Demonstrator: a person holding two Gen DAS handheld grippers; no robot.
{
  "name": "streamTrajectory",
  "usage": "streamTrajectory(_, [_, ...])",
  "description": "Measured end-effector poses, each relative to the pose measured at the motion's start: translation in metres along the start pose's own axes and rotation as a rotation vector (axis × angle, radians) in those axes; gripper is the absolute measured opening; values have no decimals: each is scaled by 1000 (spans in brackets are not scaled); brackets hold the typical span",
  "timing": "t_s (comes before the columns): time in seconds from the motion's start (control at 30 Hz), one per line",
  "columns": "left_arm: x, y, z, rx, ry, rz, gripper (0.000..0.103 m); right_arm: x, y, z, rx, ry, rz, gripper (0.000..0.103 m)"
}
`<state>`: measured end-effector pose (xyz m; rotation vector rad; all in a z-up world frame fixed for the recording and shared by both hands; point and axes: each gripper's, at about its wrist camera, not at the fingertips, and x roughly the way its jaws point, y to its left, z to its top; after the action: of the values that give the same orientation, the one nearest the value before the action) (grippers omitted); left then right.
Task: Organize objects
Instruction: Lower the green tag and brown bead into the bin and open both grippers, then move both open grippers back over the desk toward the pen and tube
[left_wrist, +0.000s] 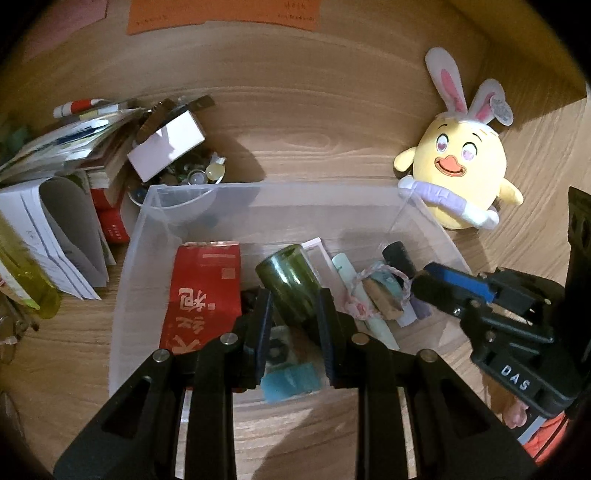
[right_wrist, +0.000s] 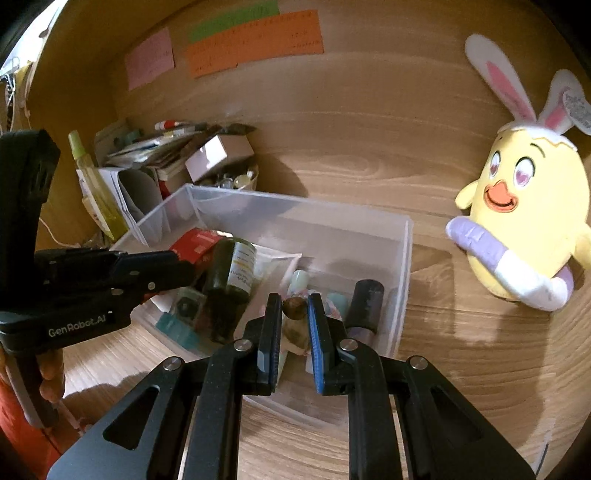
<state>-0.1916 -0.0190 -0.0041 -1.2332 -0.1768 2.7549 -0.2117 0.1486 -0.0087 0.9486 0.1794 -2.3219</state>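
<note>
1. while both grippers hang over the clear bin, the left gripper is clamped on the green bottle, lying tilted in the bin.
2. right gripper is clamped on a small brown lump tied to a roll, low in the bin.
3. step looks like dropping items in.
4. next: let go, then fetch the plush chick on the counter beside the bin.

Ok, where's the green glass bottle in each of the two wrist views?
Left wrist: green bottle at centre, inside the clear bin, between the left gripper fingers.
Right wrist: green bottle left of centre, label up, in the bin.
Shared landmark: yellow chick plush, right of the bin.
</note>
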Motion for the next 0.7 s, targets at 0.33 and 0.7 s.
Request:
streamTrajectory(0.33, [1, -2, 0, 8, 11, -3, 25, 9, -1, -3, -3, 22, 3, 13])
streamTrajectory(0.7, [-36, -6, -6, 29, -53, 19, 56, -7, 1, 0, -4, -13, 4, 40])
